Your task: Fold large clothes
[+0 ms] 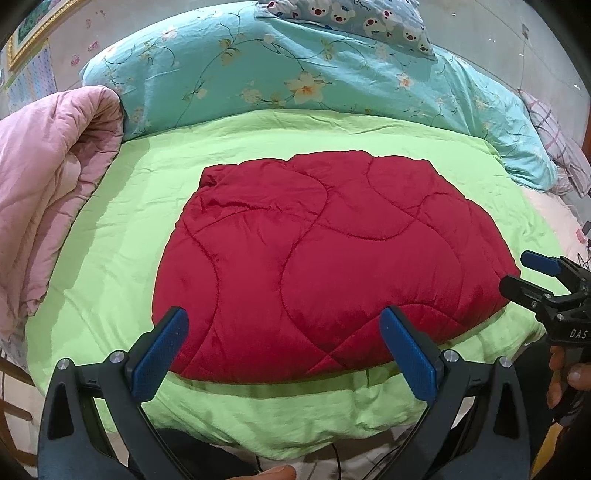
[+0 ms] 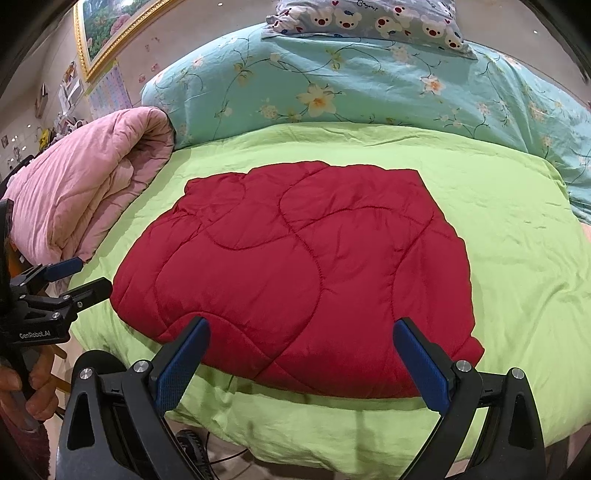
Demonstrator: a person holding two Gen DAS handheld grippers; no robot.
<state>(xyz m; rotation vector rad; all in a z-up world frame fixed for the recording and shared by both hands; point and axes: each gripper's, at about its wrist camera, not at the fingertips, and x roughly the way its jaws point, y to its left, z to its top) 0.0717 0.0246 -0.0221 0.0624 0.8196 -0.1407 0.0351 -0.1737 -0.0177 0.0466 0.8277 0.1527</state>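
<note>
A red quilted garment (image 1: 325, 258) lies folded into a compact block on the green bedspread (image 1: 122, 236); it shows again in the right wrist view (image 2: 295, 269). My left gripper (image 1: 284, 325) hovers open over the garment's near edge, nothing between its blue pads. My right gripper (image 2: 301, 332) is also open above the near edge, empty. The right gripper (image 1: 517, 273) appears at the far right of the left wrist view, beside the garment's right corner. The left gripper (image 2: 88, 275) appears at the left of the right wrist view, just off the garment's left corner.
A rolled pink quilt (image 1: 48, 184) lies at the left of the bed. A turquoise floral duvet (image 1: 295, 81) and a bear-print pillow (image 1: 369, 18) fill the back. A framed picture (image 2: 110, 33) hangs on the left wall. Cables (image 2: 207, 450) run on the floor below the bed's front edge.
</note>
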